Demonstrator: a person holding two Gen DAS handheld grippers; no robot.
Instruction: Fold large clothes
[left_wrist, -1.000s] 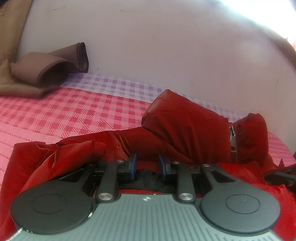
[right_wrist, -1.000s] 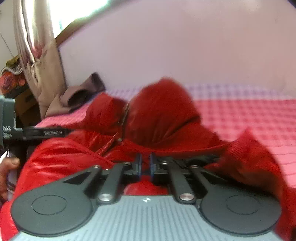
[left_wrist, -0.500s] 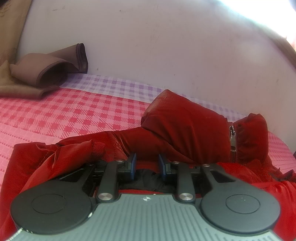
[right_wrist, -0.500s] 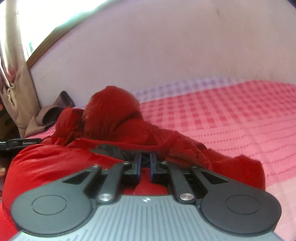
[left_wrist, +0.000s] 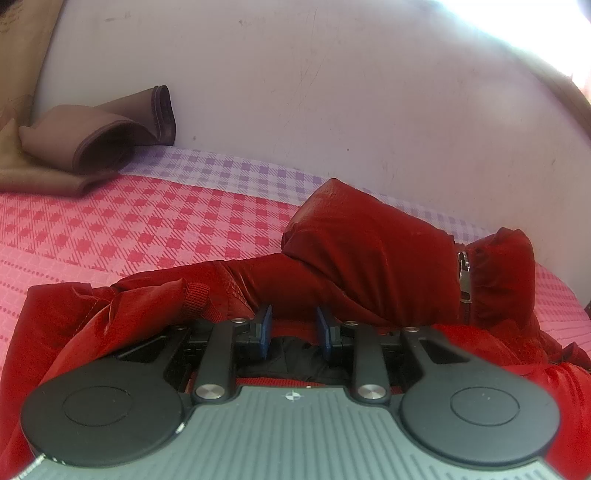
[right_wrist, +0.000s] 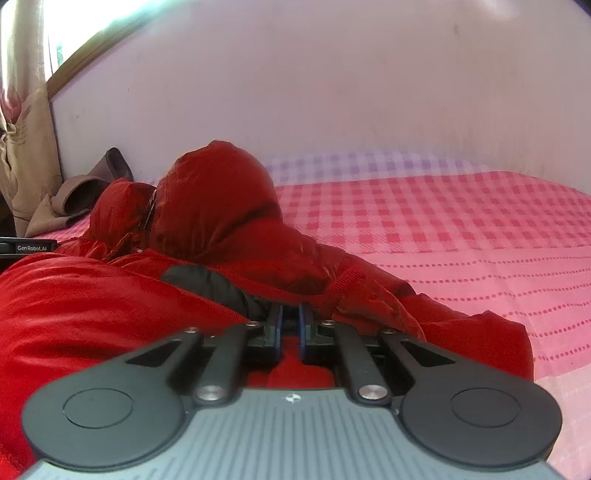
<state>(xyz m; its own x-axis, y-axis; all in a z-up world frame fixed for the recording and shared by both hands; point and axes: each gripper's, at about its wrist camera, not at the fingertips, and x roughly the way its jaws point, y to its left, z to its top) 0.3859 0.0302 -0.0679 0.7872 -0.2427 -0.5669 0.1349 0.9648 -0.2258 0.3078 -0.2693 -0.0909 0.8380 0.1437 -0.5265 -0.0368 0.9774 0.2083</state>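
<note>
Lying in a heap on the pink checked bed sheet (right_wrist: 461, 229), the puffy red hooded jacket (left_wrist: 369, 251) has its hood bunched up near the pale wall (left_wrist: 295, 92). Left gripper (left_wrist: 292, 330) sits with its jaws partly apart over the jacket's dark lining; can't tell if they actually pinch it. Right gripper (right_wrist: 290, 330) has its jaws together, clamped on red jacket fabric. Brown folded cloth (left_wrist: 92, 140) is over in the far corner.

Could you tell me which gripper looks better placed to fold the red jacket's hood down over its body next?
Probably the left. The hood rises directly beyond the left gripper, whose jaws stand apart. The right gripper is nearly shut low on the red jacket, with the hood off to its left.
</note>
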